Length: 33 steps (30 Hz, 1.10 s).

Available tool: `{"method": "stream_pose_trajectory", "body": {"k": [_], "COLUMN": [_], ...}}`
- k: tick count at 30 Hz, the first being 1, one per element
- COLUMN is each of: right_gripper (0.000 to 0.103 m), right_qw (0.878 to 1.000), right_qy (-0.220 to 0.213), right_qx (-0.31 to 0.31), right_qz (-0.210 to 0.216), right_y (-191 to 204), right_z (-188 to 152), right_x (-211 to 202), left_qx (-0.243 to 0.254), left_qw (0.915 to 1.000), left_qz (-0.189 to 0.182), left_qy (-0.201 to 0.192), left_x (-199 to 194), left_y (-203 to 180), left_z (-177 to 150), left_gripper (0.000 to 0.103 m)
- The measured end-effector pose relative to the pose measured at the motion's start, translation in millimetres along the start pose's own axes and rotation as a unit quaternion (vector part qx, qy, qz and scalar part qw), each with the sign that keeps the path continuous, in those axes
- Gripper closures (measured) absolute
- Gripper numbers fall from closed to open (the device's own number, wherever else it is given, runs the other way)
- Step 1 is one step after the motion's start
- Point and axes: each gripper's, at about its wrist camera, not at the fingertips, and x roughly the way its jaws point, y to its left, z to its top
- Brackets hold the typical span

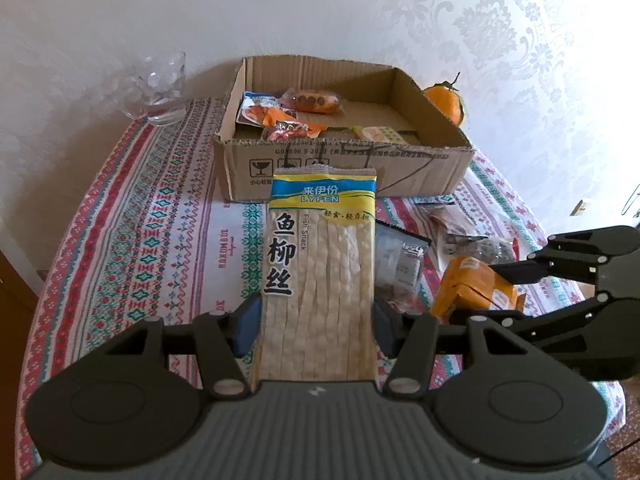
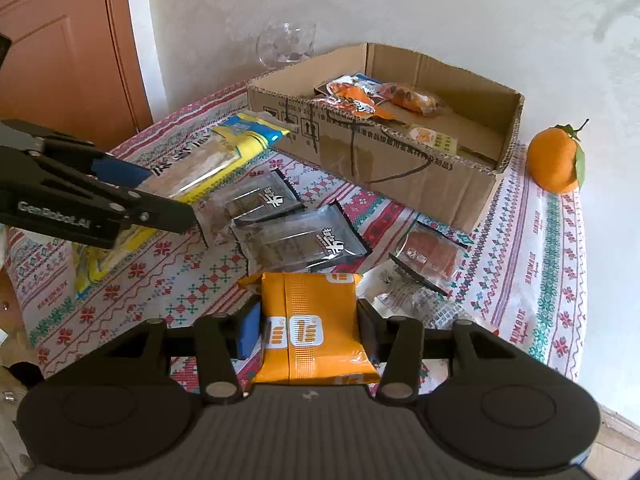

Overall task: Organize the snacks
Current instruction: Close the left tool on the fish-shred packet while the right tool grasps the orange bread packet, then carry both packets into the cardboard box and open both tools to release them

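My left gripper [image 1: 316, 326] is shut on a long fish snack pack [image 1: 320, 276] with a yellow and blue top, held above the cloth in front of the cardboard box [image 1: 340, 168]. The pack also shows in the right wrist view [image 2: 208, 160]. My right gripper [image 2: 310, 334] is shut on an orange snack packet [image 2: 312, 328], which also shows in the left wrist view [image 1: 472, 288]. The box [image 2: 400, 176] holds several snack packets [image 1: 296, 116].
Dark and clear snack packets [image 2: 304, 236] lie loose on the patterned tablecloth [image 2: 532, 248] between the grippers and the box. An orange fruit [image 2: 556, 160] sits right of the box. A glass [image 1: 160, 92] stands at the back left, by the wall.
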Motion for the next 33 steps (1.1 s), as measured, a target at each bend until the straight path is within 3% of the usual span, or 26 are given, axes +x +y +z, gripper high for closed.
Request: {"method": "stream_pose_trajectory", "body": {"k": [8, 18, 25, 33], "right_gripper": [0.049, 0.049, 0.049, 0.049], "right_qw": [1.000, 0.998, 0.996, 0.995], "right_qy": [-0.016, -0.051, -0.075, -0.083], "right_qx": [0.006, 0.005, -0.002, -0.016], "right_qz": [-0.016, -0.039, -0.053, -0.048], "right_y": [-2.2, -18.9, -34.4, -38.7], "right_z": [9.7, 49.3, 103.3, 160.8], "right_x": [-21.1, -28.8, -11.7, 34.6], "left_qx": [0.008, -0.001, -0.008, -0.022], "left_qw": [0.9998, 0.9997, 0.9996, 0.9995], "left_qz": [-0.014, -0.021, -0.023, -0.021], "left_qy": [-0.011, -0.012, -0.011, -0.007], "left_x": [-19.1, -24.2, -20.9, -12.0], "left_y": [-2.5, 7.0, 15.6, 28.5], "left_z": [-1.2, 0.6, 5.0, 12.2], "left_gripper": [0.047, 0.047, 0.047, 0.047]}}
